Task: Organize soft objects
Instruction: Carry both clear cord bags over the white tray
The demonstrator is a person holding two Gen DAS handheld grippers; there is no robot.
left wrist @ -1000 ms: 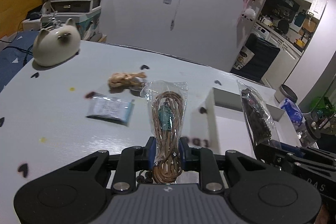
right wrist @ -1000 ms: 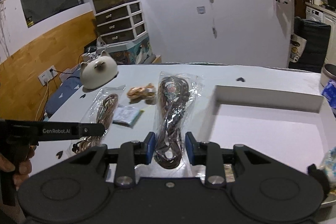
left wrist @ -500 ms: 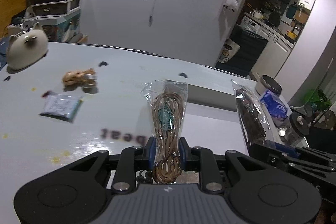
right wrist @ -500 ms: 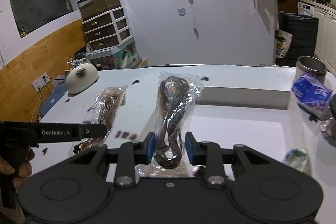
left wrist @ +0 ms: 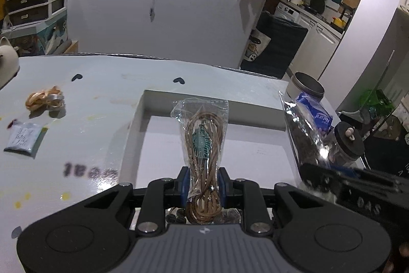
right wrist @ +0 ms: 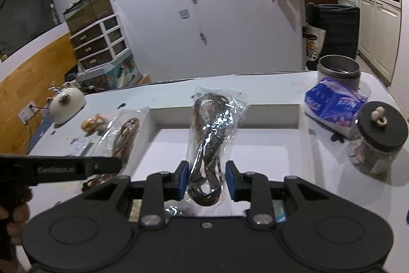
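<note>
My left gripper [left wrist: 203, 186] is shut on a clear bag of brown cord [left wrist: 203, 137] with a teal pendant, held upright over the white shallow box [left wrist: 209, 104]. My right gripper [right wrist: 206, 179] is shut on a clear bag of dark cord [right wrist: 209, 132], also upright above the white box [right wrist: 225, 115]. In the right wrist view the left gripper [right wrist: 110, 165] comes in from the left with the brown cord bag [right wrist: 126, 134]. In the left wrist view the right gripper [left wrist: 309, 172] stands at the right with the dark cord bag [left wrist: 303, 134].
A tan bundle [left wrist: 44, 100] and a small flat packet [left wrist: 23, 141] lie on the table left of the box. A cat-shaped ceramic [right wrist: 67, 104] sits far left. Right of the box stand a tissue pack [right wrist: 334, 102], a metal tin [right wrist: 337, 71] and a black-lidded jar [right wrist: 378, 142].
Both grippers have carried their bags to the right, from over the bare table to above the white box. The loose items on the table have slid to the left of both views.
</note>
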